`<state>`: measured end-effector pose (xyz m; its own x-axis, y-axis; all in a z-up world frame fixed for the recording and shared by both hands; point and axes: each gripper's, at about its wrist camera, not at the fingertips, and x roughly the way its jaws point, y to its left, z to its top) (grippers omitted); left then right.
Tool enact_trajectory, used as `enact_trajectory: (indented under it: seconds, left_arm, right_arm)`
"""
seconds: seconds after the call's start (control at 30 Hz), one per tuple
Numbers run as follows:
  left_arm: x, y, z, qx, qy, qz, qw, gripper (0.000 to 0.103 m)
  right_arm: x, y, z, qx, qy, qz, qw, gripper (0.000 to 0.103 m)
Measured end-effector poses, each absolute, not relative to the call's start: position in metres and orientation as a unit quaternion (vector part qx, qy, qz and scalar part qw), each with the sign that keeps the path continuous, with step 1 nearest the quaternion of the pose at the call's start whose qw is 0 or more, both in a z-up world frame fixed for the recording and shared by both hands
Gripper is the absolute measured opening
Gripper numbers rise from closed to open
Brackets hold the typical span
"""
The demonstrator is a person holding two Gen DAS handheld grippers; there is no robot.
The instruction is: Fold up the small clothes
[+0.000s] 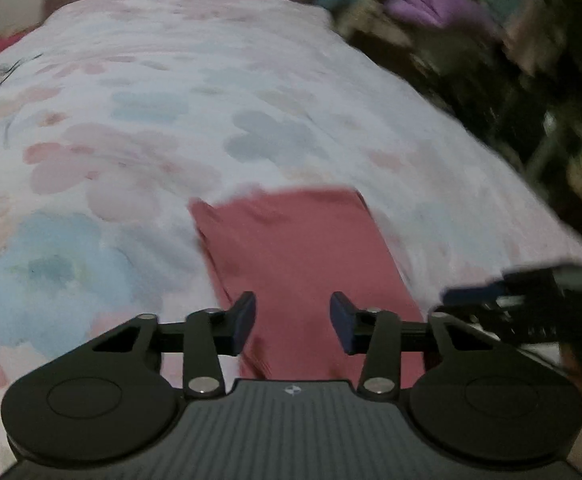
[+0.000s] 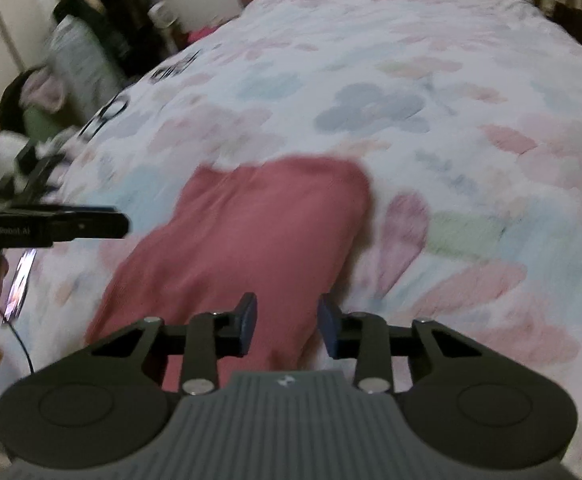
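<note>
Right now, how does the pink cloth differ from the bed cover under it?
The pink cloth is one plain colour; the bed cover is white with pale flowers in pink and blue. The cloth is small and takes only a part of the bed near the camera; the cover spreads over the whole bed. The cloth lies on top; the cover is beneath it. Both are soft fabric and lie fairly flat.
</note>
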<state>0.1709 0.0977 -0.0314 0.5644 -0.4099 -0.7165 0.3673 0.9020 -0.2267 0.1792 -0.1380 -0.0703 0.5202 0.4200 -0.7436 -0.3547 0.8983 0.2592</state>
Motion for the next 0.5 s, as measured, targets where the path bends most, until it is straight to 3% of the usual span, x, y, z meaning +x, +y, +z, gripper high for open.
enact_trajectory:
  seconds: [0.1, 0.2, 0.33, 0.5]
  left_arm:
    - [0.152, 0.080, -0.045, 0.026, 0.427, -0.224, 0.876, 0.039]
    - [0.145, 0.078, -0.068, 0.048, 0.452, -0.203, 0.867, 0.029]
    - [0.149, 0.092, -0.096, 0.023, 0.481, -0.172, 0.859, 0.029]
    - [0.147, 0.093, -0.095, 0.009, 0.486, -0.166, 0.858, 0.031]
  right_arm:
    - [0.157, -0.125, -0.080, 0.007, 0.454, 0.239, 0.858, 0.026]
    - [0.143, -0.117, -0.092, -0.008, 0.469, 0.244, 0.849, 0.015]
    - [0.138, -0.111, -0.113, -0.031, 0.490, 0.237, 0.838, 0.013]
    - [0.136, -0.116, -0.121, -0.031, 0.503, 0.231, 0.832, 0.015]
